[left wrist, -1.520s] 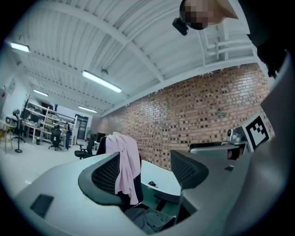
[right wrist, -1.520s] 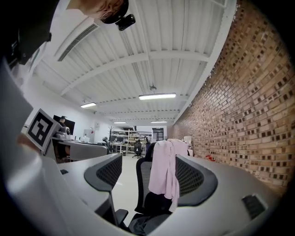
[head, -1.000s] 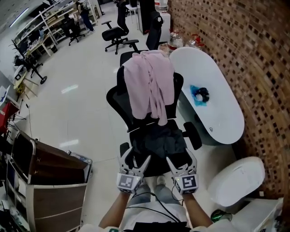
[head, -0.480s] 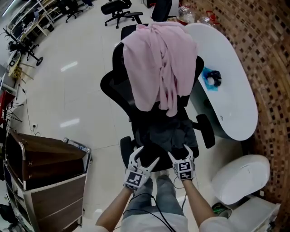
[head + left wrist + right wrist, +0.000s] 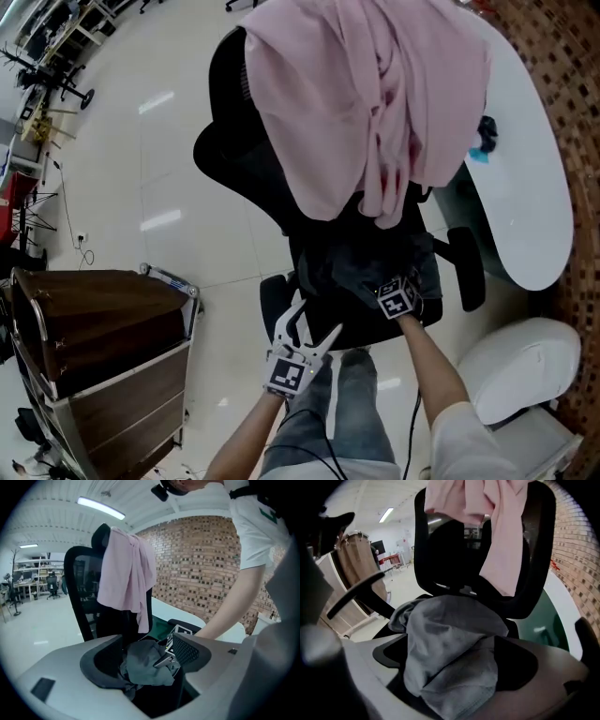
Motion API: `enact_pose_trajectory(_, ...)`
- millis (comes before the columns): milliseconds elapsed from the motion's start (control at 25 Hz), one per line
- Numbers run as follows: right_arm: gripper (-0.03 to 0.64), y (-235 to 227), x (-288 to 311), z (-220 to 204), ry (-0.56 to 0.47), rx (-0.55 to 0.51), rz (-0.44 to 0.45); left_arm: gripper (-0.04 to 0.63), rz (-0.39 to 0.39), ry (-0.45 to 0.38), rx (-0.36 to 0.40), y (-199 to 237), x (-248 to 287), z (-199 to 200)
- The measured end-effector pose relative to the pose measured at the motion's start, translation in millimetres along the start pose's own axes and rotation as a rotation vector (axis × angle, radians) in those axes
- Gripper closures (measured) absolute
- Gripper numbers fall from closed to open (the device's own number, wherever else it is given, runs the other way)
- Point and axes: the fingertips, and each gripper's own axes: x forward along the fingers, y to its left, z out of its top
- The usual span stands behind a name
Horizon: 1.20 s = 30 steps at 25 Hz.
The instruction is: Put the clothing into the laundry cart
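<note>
The grey garment (image 5: 445, 620) lies crumpled in a heap on the seat (image 5: 281, 309) of the black office chair (image 5: 225, 155), and a pink garment (image 5: 366, 103) hangs over the backrest above it. The right gripper (image 5: 457, 660) is pitched steeply down onto the heap. Its jaws have just been opening and now stand wide apart, with a thick fold of grey cloth bulging between them. Whether the pads already brush the fabric is hard to judge from this close, but they are not pinching it.

The step in hand looks like the first pick. To do it well, sink the right gripper a little deeper so that the jaws straddle a bunched ridge and not a single loose layer. Then close firmly and lift straight up until the hem clears the seat and armrests.

The left gripper (image 5: 312, 323) hangs at the seat's front edge with its jaws spread and nothing in them. It could take a trailing end if the cloth sags. The laundry cart (image 5: 103, 328) stands to the person's left, well apart from the chair, so the carry should swing that way with the garment held high.
</note>
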Motion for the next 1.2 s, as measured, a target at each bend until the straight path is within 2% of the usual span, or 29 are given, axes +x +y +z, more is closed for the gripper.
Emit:
enact_pose_trajectory(40,-0.013,-4,14,-4,0.044,-0.027,0.005,0.275,0.006,0.009,-0.011,2,1,-3)
enact_pose_trajectory(160,-0.021,-14,50,-17,0.187,-0.121,0.041,0.275,0.017,0.037,-0.036,2,7,-8)
enact_pose_trajectory(280,-0.021,-19,84,-45,0.305,-0.126,0.079,0.275,0.027,0.047,-0.066,-1,11,-18)
enact_pose_trajectory(440,-0.020,-22,103,-57,0.327,-0.125,0.079,0.275,0.064,0.044,-0.110,2,13,-32)
enact_pose_trajectory(560,-0.001,-23,101,-62,0.352,-0.133,0.110,0.275,0.082,0.045,-0.132,0,14,-35)
enact_pose_trajectory(640,0.095,-19,93,-54,0.363,-0.126,0.120,0.275,0.092,0.028,-0.141,1,13,-33)
enact_pose_trajectory(680,0.171,-13,85,-49,0.362,-0.111,0.125,0.275,0.092,0.021,-0.149,1,11,-32)
enact_pose_trajectory(720,0.291,-6,75,-47,0.355,-0.084,0.135,0.275,0.088,0.018,-0.154,-1,9,-31)
enact_pose_trajectory(760,0.388,1,61,-44,0.338,-0.042,0.147,0.275,0.083,0.016,-0.157,-4,8,-28)
enact_pose_trajectory(800,0.427,7,47,-44,0.310,0.020,0.163,0.275,0.082,0.011,-0.163,-6,7,-20)
enact_pose_trajectory(920,0.451,16,9,-56,0.178,0.235,0.185,0.275,0.082,-0.020,-0.168,-11,5,14)
enact_pose_trajectory(1000,0.457,19,-26,-47,0.051,0.360,0.190,0.275,0.076,-0.051,-0.157,-14,2,36)
enact_pose_trajectory(1120,0.462,23,-102,2,-0.195,0.496,0.228,0.275,0.042,-0.104,-0.125,-19,-13,65)
enact_pose_trajectory(1200,0.468,26,-160,42,-0.348,0.528,0.249,0.275,0.019,-0.145,-0.123,-23,-31,85)
